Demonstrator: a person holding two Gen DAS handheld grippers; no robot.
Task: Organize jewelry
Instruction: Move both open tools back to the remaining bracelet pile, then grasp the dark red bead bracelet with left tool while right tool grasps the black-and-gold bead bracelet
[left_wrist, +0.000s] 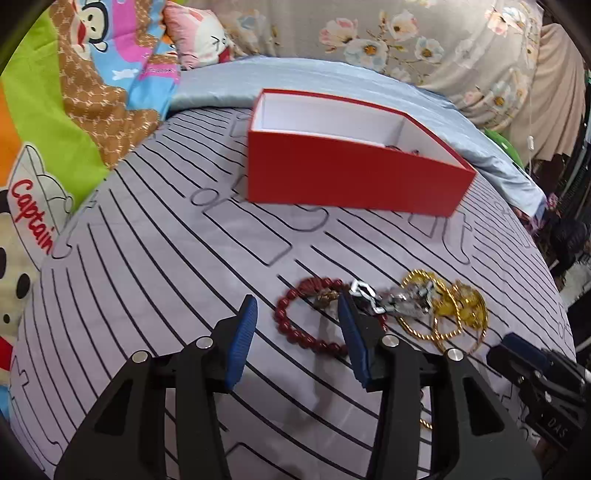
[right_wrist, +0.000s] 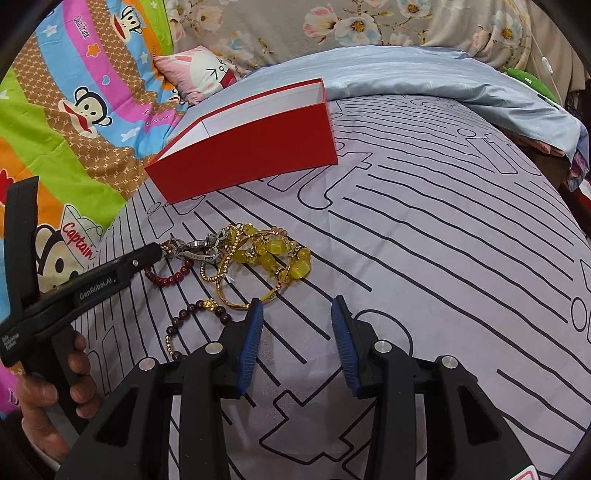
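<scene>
Left gripper (left_wrist: 297, 325): jaws parted, blue pads (left_wrist: 242, 341) either side of the near arc of the red bead bracelet (left_wrist: 295, 317), no pad pressing on it; nothing pinched. Right gripper (right_wrist: 297, 334): jaws parted over bare cloth, holding nothing; its left pad sits just beside the gold bangle (right_wrist: 240, 295).

Jewelry lies in one tangled heap on the striped sheet (right_wrist: 443, 258): silver clasp piece (left_wrist: 391, 301), gold twisted hoops (left_wrist: 443, 314), yellow bead bracelet (right_wrist: 277, 254), and a dark bead bracelet (right_wrist: 195, 325) nearest the right gripper; pieces overlap, boundaries partly unclear.

Red box (left_wrist: 351, 177) stands open beyond the heap, well apart from it, white inside; something dark shows at its far corner, not identifiable.

Sheet to the right of the heap is open; cartoon blanket (right_wrist: 74, 122) borders the left edge, blue cover (right_wrist: 424, 70) the far edge; a hand (right_wrist: 51, 391) grips the left tool's handle.
</scene>
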